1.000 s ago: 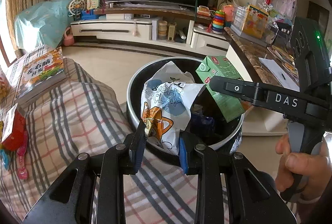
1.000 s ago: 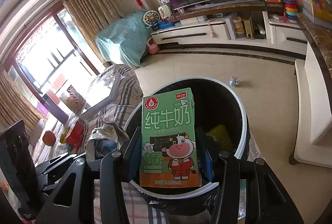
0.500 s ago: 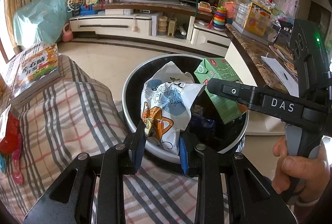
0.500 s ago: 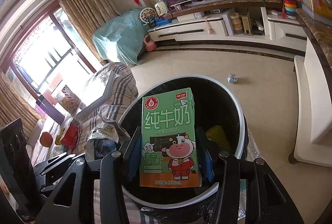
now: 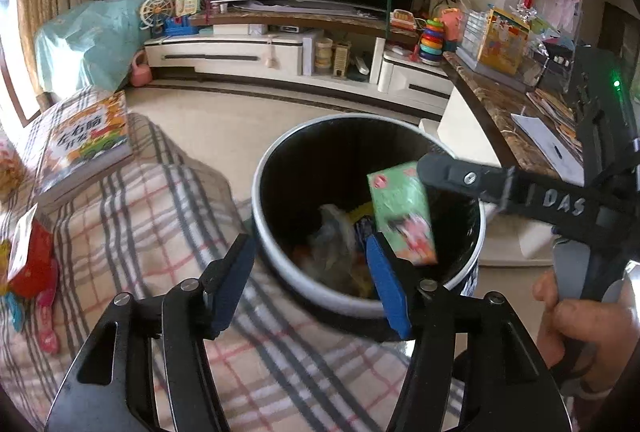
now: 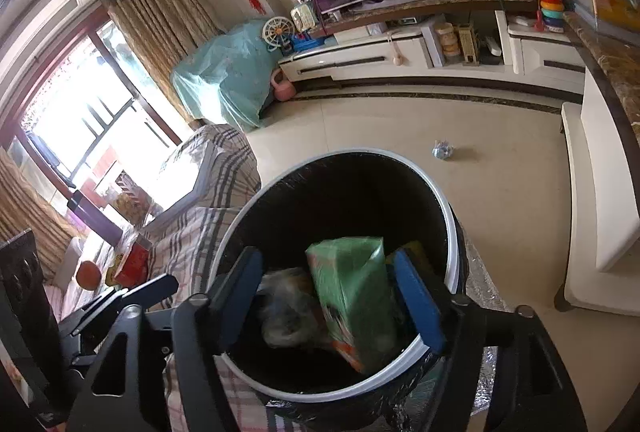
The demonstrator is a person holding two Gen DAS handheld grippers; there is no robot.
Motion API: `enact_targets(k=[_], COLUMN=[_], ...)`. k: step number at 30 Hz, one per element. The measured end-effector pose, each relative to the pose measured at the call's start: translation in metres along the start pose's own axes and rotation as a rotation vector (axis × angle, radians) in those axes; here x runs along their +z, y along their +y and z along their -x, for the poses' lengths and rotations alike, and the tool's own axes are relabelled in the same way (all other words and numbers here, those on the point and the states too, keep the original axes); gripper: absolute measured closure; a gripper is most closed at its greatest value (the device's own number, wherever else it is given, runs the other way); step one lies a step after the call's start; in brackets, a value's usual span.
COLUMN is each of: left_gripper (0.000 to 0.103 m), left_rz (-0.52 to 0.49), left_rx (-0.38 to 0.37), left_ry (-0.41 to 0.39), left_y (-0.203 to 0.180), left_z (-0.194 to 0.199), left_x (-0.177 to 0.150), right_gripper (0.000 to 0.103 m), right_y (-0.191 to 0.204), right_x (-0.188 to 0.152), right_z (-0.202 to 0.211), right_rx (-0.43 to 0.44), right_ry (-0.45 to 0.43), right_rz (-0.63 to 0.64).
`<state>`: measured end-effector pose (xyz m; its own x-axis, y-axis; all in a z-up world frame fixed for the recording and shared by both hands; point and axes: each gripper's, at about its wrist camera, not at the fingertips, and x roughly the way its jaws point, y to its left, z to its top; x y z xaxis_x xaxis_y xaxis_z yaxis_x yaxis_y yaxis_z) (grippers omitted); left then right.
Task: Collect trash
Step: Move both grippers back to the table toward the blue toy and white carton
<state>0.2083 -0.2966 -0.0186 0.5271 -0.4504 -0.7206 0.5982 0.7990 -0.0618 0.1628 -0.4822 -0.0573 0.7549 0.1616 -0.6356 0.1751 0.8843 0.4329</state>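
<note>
A: From the left wrist, what's in the bin?

B: The round black trash bin (image 5: 280,168) with a white rim stands against the plaid-covered sofa (image 5: 132,232). A crumpled plastic bag (image 5: 334,240) lies blurred on the rubbish at the bottom. A green milk carton (image 5: 402,212) sits tilted and blurred inside the rim, on the right.

A: And the tongs?

B: The left gripper (image 5: 310,282) has its jaws opening, nothing pressed between the blue pads. The right gripper's black finger (image 5: 480,178) reaches over the rim from the right, a hand (image 5: 580,324) on its handle.

A: Now the right wrist view?

B: Looking down into the same trash bin (image 6: 448,208). The right gripper (image 6: 334,298) is opening too; the milk carton (image 6: 352,296) is between the pads, tilted, and the left pad stands clear of it. The plastic bag (image 6: 286,316) lies left of it, deeper in. A small crumpled wrapper (image 6: 442,150) lies on the floor beyond the bin.
</note>
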Motion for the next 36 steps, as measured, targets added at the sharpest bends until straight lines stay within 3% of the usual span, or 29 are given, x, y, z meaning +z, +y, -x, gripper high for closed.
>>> enact_targets(k=[5, 19, 36], left_gripper=[0.039, 0.037, 0.037], left_rz=[0.075, 0.339, 0.496], left_rx=[0.012, 0.117, 0.238], left_ry=[-0.008, -0.029, -0.027], left_y=[0.023, 0.117, 0.198], left_z=[0.017, 0.072, 0.104], left_x=[-0.023, -0.093, -0.143], right_gripper=[0.015, 0.014, 0.011], right_y=[0.009, 0.082, 0.158], right_x=[-0.008, -0.049, -0.082], right_z=[0.007, -0.009, -0.035], right_rx=[0.012, 0.109, 0.188], right_ry=[-0.013, 0.047, 0.102], right_rz=[0.003, 0.099, 0.213])
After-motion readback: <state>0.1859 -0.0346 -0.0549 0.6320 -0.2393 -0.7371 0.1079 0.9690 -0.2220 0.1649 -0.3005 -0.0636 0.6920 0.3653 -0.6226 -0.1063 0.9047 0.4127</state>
